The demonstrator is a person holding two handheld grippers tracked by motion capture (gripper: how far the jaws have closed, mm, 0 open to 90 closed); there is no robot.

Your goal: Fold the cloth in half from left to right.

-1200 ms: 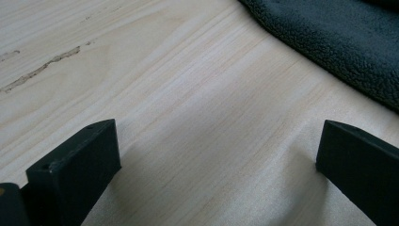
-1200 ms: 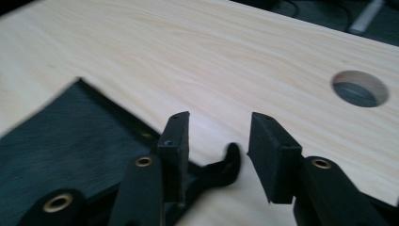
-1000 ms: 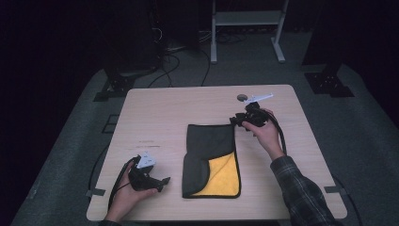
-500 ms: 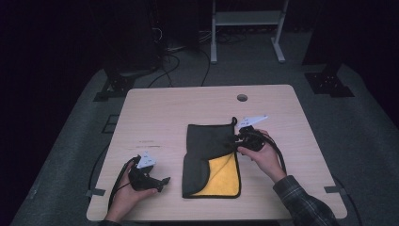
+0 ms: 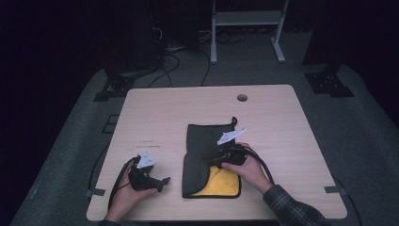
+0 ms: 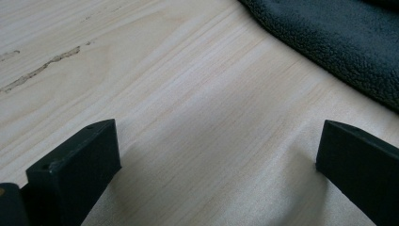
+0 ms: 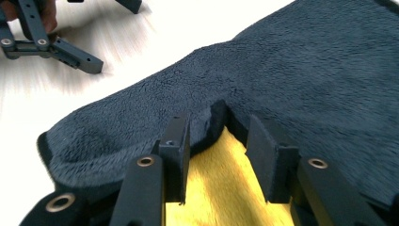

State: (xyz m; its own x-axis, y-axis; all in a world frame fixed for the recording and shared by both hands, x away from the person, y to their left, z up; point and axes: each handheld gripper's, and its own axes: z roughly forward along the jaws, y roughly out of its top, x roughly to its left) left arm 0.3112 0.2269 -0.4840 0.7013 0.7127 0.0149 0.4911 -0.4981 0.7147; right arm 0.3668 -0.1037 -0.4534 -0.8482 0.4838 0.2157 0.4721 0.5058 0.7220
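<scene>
The right gripper (image 7: 219, 155) had its jaws closing around the dark cloth's (image 5: 202, 146) folded edge mid-table, not quite pinching yet. The left gripper (image 6: 216, 160) sat spread wide on bare table (image 5: 164, 117).

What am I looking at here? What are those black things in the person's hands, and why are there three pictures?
A person sits at a wooden table holding a hand-held gripper, a black two-jaw clamp, in each hand. One picture is taken from above; the other two come from small cameras riding on the clamps, looking along their jaws. On the table lies a folded cloth, dark grey outside and yellow inside. The left gripper rests on bare wood beside the cloth, jaws wide apart, holding nothing. The right gripper is at the cloth's folded-over edge; its jaws have just been closing, with that dark edge between them, but they don't yet look clamped on it.
</scene>
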